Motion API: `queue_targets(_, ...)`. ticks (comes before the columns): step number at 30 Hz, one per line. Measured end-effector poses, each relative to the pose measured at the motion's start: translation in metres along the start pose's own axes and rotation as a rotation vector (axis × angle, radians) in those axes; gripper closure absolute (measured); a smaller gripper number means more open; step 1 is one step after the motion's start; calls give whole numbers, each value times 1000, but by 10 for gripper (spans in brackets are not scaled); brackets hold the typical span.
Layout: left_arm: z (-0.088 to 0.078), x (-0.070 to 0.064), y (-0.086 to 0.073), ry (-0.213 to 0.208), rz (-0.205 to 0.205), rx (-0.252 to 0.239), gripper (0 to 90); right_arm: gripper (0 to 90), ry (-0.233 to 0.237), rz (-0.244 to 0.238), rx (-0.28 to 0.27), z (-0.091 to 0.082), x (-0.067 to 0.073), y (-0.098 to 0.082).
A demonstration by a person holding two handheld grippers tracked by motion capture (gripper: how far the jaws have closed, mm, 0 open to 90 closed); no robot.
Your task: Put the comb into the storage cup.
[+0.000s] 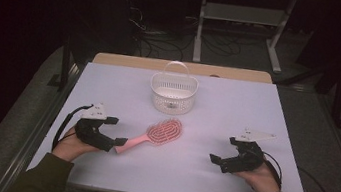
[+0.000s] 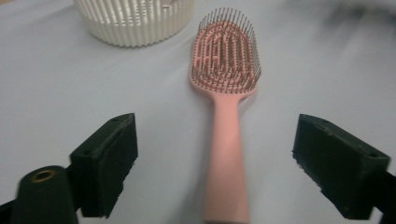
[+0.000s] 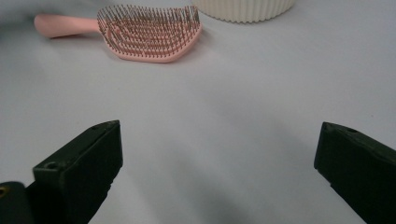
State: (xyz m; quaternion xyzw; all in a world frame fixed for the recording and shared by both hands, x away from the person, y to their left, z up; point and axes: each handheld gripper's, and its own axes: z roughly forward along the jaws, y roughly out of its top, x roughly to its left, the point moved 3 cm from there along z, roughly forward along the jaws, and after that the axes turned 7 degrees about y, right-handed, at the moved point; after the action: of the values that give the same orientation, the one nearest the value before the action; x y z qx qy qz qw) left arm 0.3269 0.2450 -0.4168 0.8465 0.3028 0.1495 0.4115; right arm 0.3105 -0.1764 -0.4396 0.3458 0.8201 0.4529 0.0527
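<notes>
A pink hairbrush (image 1: 158, 133) lies bristles up on the white table (image 1: 108, 92), its handle pointing toward my left gripper (image 1: 116, 134). In the left gripper view the brush handle (image 2: 227, 154) lies between the two black jaws, which stand wide apart and do not touch it. My left gripper (image 2: 215, 163) is open. My right gripper (image 1: 221, 151) rests at the table's right, open and holding nothing. In the right gripper view the hairbrush (image 3: 147, 32) lies far ahead of my right gripper (image 3: 217, 172), to the upper left. A white ribbed basket (image 1: 173, 92) with a handle stands behind the brush.
The basket's ribbed wall appears at the top of the left gripper view (image 2: 133, 21) and of the right gripper view (image 3: 245, 9). Beyond the table are a wooden edge (image 1: 182, 67), floor cables and a white rack (image 1: 242, 20). Bare table surface spreads between the two grippers.
</notes>
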Motion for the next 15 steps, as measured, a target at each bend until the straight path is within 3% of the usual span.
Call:
queue_targets(2, -3, 2, -3, 9, 2, -9, 130, 7, 0, 0, -1, 0, 0, 0)
queue_targets(7, -9, 6, -9, 17, -9, -33, 5, 7, 0, -6, 1, 1, 0, 0)
queue_targets(15, -10, 10, -12, 25, -11, -33, 0, 7, 1, -7, 3, 2, 1, 0)
